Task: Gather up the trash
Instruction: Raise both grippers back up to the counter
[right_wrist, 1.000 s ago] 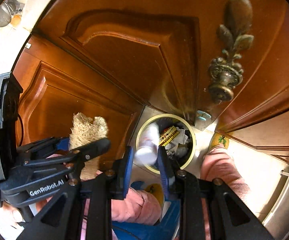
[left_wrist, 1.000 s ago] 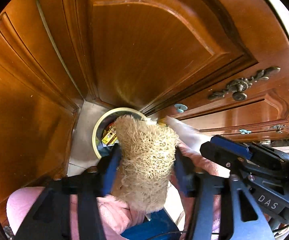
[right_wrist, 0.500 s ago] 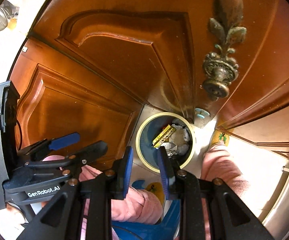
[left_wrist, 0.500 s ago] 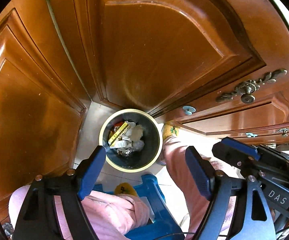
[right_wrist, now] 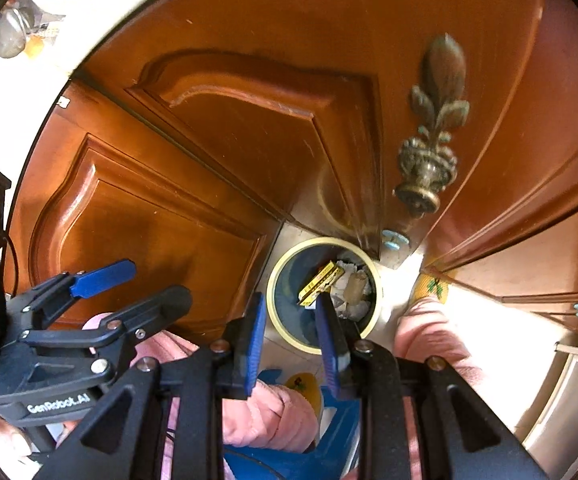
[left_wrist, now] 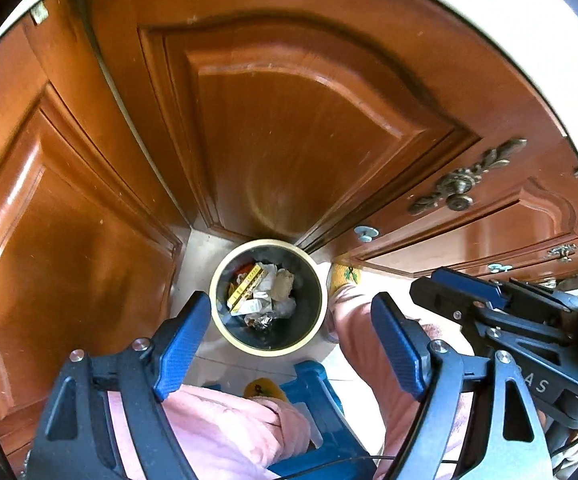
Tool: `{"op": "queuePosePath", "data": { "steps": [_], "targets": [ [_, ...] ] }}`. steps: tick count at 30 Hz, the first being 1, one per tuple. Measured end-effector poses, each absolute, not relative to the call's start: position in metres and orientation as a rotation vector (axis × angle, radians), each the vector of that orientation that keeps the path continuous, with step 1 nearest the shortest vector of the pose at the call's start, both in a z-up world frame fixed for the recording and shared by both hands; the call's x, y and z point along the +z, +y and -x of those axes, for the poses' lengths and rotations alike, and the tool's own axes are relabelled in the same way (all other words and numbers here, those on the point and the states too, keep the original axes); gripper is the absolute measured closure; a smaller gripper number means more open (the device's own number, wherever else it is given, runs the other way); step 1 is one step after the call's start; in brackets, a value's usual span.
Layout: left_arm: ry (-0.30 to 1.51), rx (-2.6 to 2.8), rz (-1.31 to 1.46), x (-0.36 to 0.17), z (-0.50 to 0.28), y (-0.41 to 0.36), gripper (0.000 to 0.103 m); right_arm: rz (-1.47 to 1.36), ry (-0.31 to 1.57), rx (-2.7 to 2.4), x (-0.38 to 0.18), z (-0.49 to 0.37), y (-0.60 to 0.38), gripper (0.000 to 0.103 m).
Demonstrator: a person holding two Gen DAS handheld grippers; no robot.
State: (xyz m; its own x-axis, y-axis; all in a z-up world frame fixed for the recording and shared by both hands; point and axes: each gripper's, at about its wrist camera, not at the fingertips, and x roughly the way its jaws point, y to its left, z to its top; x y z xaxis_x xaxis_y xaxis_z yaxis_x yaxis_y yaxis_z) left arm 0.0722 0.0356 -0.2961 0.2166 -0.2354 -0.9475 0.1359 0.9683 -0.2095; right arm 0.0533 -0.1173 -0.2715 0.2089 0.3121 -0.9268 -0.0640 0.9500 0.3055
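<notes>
Inside bin [left_wrist: 267, 344]: yellow box [left_wrist: 244, 289] lies diagonal; left gripper [left_wrist: 289, 344] released, right gripper [right_wrist: 291, 320] narrow, empty.

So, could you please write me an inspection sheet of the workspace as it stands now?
Surface: pale tiled floor, mostly hidden.
Job's things: round trash bin on the floor, holding a yellow box, crumpled paper and foil.
Clutter: blue stool beneath pink-clad legs.
Grippers: left tongs wide open, empty, above the bin; right tongs narrowly apart, empty.
Cables: thin black cable by the stool.
Surroundings: brown wooden cabinet doors, ornate brass handle.
</notes>
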Motion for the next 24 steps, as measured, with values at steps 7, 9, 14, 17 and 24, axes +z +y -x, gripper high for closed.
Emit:
{"op": "queuePosePath", "data": {
  "steps": [7,9,14,17,24],
  "targets": [
    [1.283,-0.256,0.042,-0.261,-0.071,0.036,0.016,-0.218,1.273,0.263,-0.237,-0.053,-0.122,0.077],
    [1.257,-0.260,0.019,-0.246,-0.071,0.037,0.016,-0.223,1.248,0.269,-0.222,-0.053,-0.124,0.077],
    [1.183,-0.268,-0.034,-0.201,-0.080,0.042,0.016,-0.227,1.179,0.305,-0.179,-0.058,-0.127,0.077],
    [1.139,-0.284,-0.052,-0.172,-0.092,0.044,0.016,-0.223,1.130,0.322,-0.150,-0.065,-0.129,0.077],
    [0.980,-0.288,-0.176,-0.103,-0.135,0.021,0.016,-0.228,1.034,0.324,-0.083,-0.110,-0.154,0.077]
  ]
}}
